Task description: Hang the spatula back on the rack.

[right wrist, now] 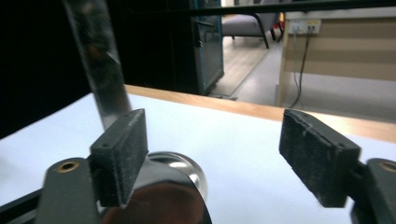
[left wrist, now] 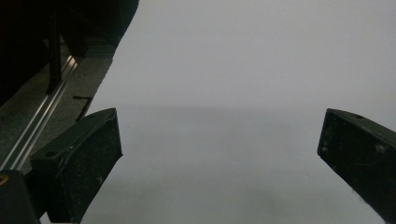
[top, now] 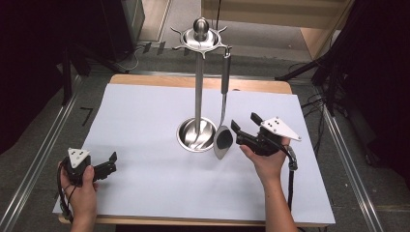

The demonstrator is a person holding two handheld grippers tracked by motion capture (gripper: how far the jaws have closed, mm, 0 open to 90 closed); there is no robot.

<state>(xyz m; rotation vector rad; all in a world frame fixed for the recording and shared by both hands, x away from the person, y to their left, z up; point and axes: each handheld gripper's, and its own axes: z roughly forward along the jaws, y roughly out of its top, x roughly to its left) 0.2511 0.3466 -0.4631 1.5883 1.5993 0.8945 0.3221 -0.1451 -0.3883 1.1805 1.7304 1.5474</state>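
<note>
One steel ladle (top: pixel 223 140) hangs from a hook of the utensil stand (top: pixel 198 87), its bowl just right of the stand's base at mid-surface (top: pixel 145 193). Right gripper (top: pixel 244 126) sits just right of the ladle, fingers spread, nothing between. Left gripper (top: pixel 112 163), near left, fingers spread too.

A wooden counter (top: pixel 251 85) carried it all, covered almost edge to edge by a white sheet (top: pixel 154 125), with bare wood showing along the far side. Right on the sheet, near the middle, stood a steel utensil stand (top: pixel 197 130), its round base flat down, its post upright.
</note>
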